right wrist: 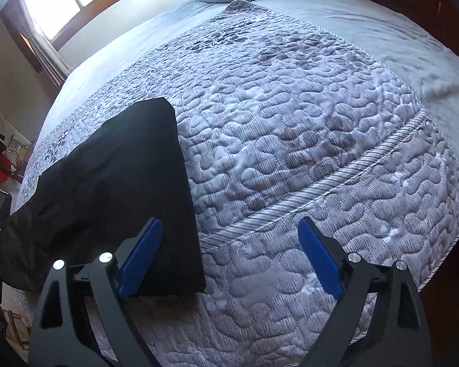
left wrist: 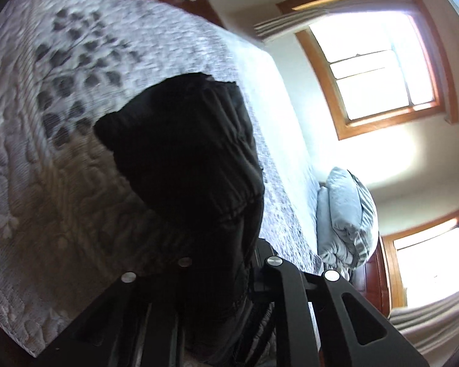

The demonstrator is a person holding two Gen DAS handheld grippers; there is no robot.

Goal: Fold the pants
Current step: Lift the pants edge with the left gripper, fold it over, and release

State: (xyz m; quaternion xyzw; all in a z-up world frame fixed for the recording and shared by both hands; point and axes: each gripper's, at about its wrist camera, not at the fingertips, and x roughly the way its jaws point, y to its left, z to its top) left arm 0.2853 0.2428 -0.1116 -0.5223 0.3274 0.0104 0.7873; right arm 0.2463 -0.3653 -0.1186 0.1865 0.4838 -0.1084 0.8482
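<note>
Pants (left wrist: pixel 183 159) clamped in left hand-held gripper (left wrist: pixel 229 275), tips hidden, right hand-held gripper (right wrist: pixel 229 257) apart over quilt (right wrist: pixel 290 122).

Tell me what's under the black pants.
The black pants lie on the grey quilted bedspread, which shows all around them. The left gripper lifts one end. Anything beneath the flat part is covered.

The left gripper (left wrist: pixel 226 275) has its jaws clamped on the gathered waistband of the black pants (left wrist: pixel 183 153), which hang forward over the quilted bed (left wrist: pixel 46 168). A crumpled pale blanket (left wrist: pixel 345 217) lies at the bed's far end, below two wood-framed windows (left wrist: pixel 379 70).
</note>
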